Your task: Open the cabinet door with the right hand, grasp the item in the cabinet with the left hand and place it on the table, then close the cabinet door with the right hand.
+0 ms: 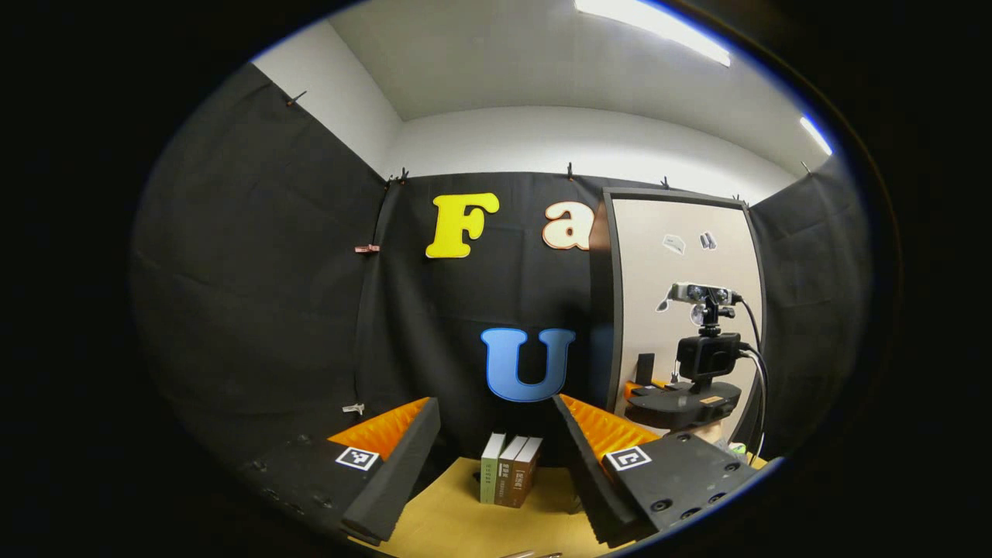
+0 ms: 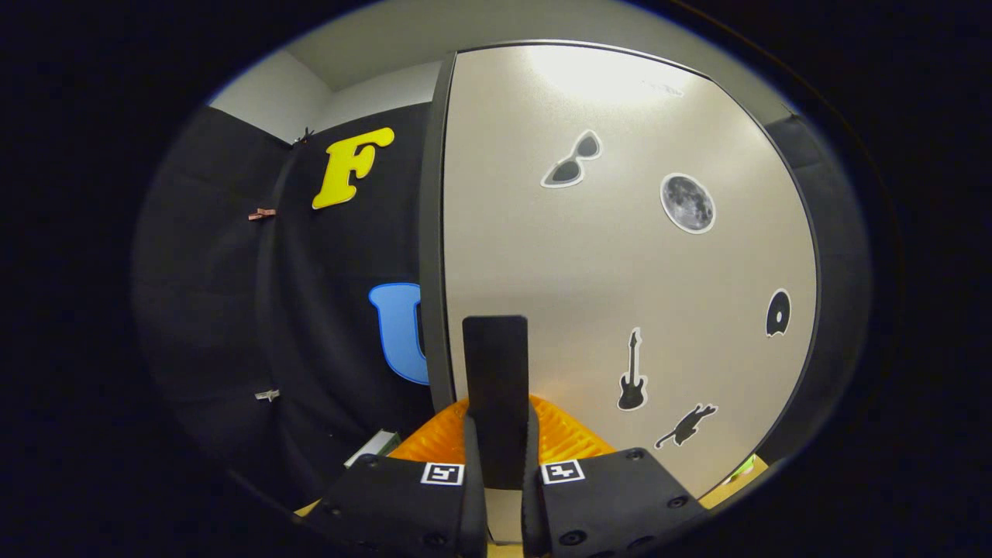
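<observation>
Tabletop (image 1: 449, 515) with books (image 1: 509, 480) past open left hand-held gripper (image 1: 496, 465), right hand-held gripper (image 2: 502, 453) clamping door handle (image 2: 496, 387)

1. My table (image 1: 457, 519) has a pale yellowish wooden top.
2. Three books (image 1: 510, 480) stand upright on it, side by side and touching, spines toward me, near the far edge by the black cloth wall.
</observation>
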